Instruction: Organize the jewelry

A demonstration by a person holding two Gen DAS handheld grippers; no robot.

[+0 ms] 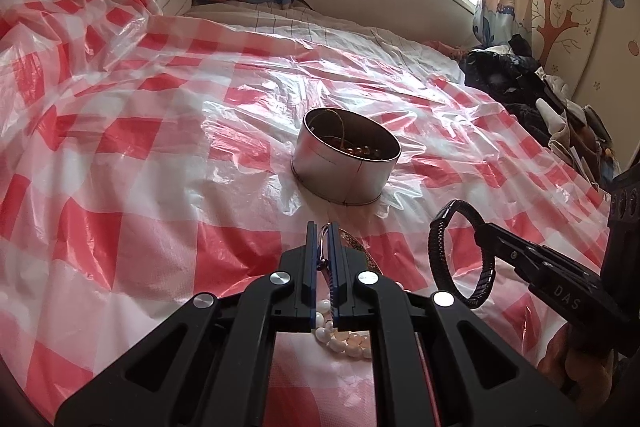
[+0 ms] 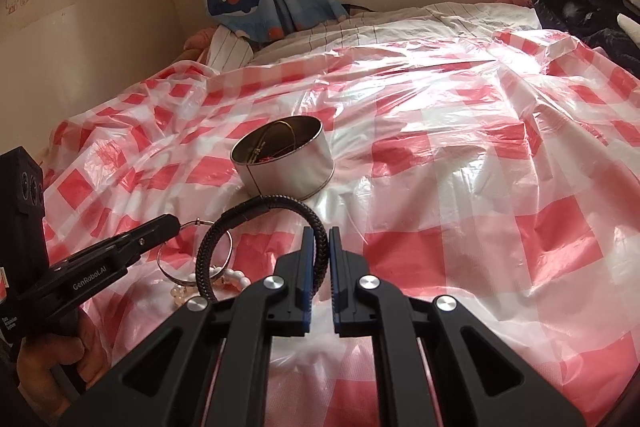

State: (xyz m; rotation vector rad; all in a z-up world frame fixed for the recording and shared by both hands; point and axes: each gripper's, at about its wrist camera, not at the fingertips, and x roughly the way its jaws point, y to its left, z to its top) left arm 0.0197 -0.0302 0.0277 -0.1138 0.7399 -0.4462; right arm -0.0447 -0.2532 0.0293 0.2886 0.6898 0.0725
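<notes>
I see a black braided bracelet (image 2: 264, 247), a big round loop. My right gripper (image 2: 320, 239) squeezes it tight between its fingers. My left gripper (image 1: 323, 239) pinches a thin silver bangle (image 2: 192, 255). White pearl beads (image 1: 340, 341) lie under it. The round tin (image 1: 346, 163) sits at 12 o'clock, on the red checked sheet (image 1: 140, 187).
</notes>
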